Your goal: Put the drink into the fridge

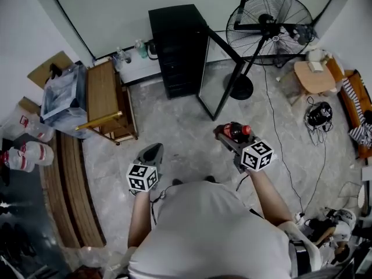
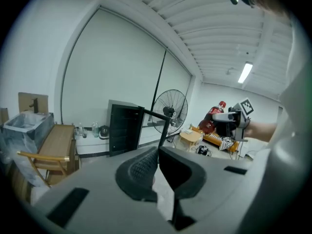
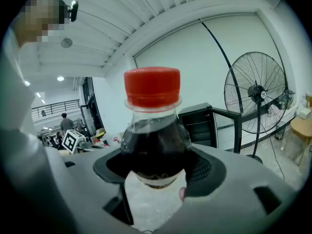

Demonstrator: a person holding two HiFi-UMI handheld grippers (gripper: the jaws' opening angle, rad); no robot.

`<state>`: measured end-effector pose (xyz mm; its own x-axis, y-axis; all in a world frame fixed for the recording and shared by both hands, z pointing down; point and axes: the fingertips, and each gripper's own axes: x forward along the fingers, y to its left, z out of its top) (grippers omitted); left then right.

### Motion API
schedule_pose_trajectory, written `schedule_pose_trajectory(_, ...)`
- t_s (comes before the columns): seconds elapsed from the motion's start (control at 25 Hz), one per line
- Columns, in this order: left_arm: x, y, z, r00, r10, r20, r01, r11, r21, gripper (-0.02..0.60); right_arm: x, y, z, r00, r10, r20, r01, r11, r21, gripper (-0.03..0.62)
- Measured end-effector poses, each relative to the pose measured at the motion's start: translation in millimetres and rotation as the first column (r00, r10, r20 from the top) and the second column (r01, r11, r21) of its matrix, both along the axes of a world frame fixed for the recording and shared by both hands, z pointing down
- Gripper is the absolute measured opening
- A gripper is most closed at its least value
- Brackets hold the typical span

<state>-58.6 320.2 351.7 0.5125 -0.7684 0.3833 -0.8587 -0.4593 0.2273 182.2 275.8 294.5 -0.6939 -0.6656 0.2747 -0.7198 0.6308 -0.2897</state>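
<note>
The drink is a cola bottle [image 3: 153, 135] with a red cap [image 3: 152, 86], and it stands upright between the pads of my right gripper [image 3: 158, 168], which is shut on its dark body. In the head view the bottle [image 1: 236, 131] is held out over the floor, a short way in front of the black fridge [image 1: 177, 48]. The fridge's glass door [image 1: 218, 77] stands swung open towards me. My left gripper [image 1: 152, 153] hangs lower left with its jaws together and nothing in them. In the left gripper view the shut gripper [image 2: 157, 172] points towards the fridge [image 2: 123, 129], with the bottle [image 2: 215, 115] off to the right.
A large standing fan [image 1: 268, 25] is right of the fridge, its cable trailing across the floor. A wooden bench [image 1: 106, 100] with a plastic-wrapped box [image 1: 63, 95] stands at the left. A small round table [image 1: 314, 77] and clutter sit at the right.
</note>
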Motion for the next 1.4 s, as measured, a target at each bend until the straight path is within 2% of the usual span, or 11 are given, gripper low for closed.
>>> schedule_pose_trajectory(0.32, -31, 12, 12, 1.000, 0.009, -0.005, -0.009, 1.000, -0.024, 0.011, -23, 6, 5, 0.998, 0.049, 0.049, -0.048, 0.999, -0.018, 0.305)
schedule_pose_trajectory(0.64, -61, 17, 22, 0.999, 0.045, -0.020, -0.046, 0.999, -0.027, 0.011, -48, 15, 15, 0.995, 0.090, 0.042, -0.089, 0.996, -0.024, 0.305)
schedule_pose_trajectory(0.84, -67, 10, 28, 0.999, 0.045, -0.029, -0.046, 0.998, -0.035, 0.011, -53, 12, 19, 0.996, 0.090, 0.028, -0.088, 0.995, -0.038, 0.305)
schedule_pose_trajectory(1.16, -59, -28, 35, 0.999, 0.018, -0.033, -0.020, 0.998, -0.052, 0.011, -49, -39, 27, 0.997, 0.068, 0.030, -0.066, 0.996, -0.054, 0.305)
schedule_pose_trajectory(1.4, -42, -79, 31, 0.999, -0.023, -0.025, 0.021, 0.998, -0.060, 0.011, -37, -102, 33, 0.999, 0.019, 0.028, -0.017, 0.998, -0.067, 0.305)
